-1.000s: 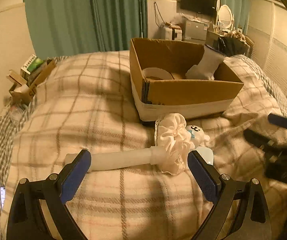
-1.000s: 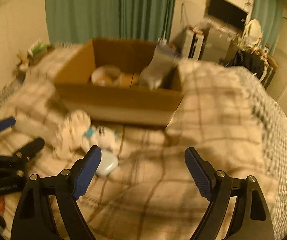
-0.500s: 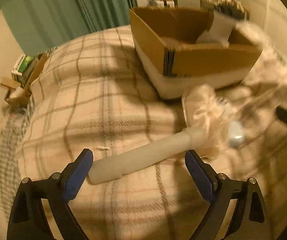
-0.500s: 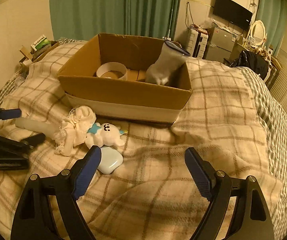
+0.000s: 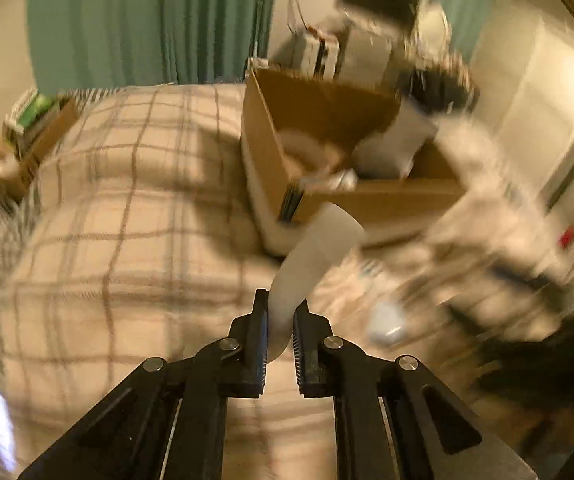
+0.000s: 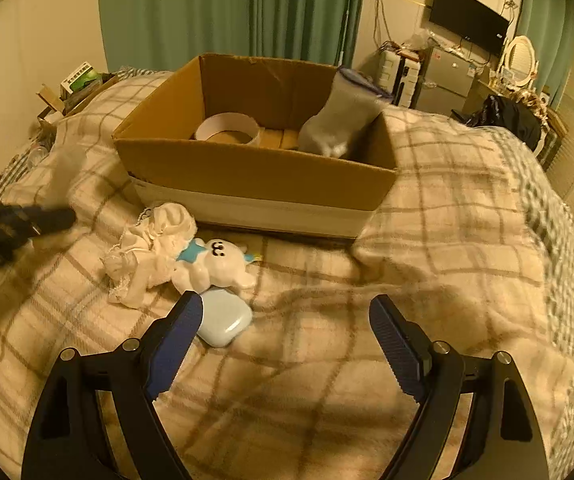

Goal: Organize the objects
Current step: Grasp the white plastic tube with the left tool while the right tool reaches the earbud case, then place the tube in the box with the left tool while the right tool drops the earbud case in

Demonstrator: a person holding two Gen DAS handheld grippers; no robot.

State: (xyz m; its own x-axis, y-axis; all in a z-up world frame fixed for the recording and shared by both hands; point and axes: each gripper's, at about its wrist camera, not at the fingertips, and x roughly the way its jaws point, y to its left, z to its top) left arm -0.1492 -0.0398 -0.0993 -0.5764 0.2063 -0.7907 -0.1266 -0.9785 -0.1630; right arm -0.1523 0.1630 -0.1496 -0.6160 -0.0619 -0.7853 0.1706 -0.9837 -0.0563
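Plaid blanket [image 6: 467,248] all over the bed; my left gripper [image 5: 279,332] is pinched tight on a pale white tube [image 5: 315,256], lifted near the cardboard box [image 5: 371,196]. Only the right view shows my right gripper [image 6: 283,336] wide open, holding nothing, over the light blue case [image 6: 225,320].

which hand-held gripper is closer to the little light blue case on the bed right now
Right. The right hand-held gripper hovers open with one fingertip beside the light blue case. The left hand-held gripper, shut on the white tube, is off to the side.

One cardboard box [image 6: 255,176], one plush toy [image 6: 215,266], two claws.
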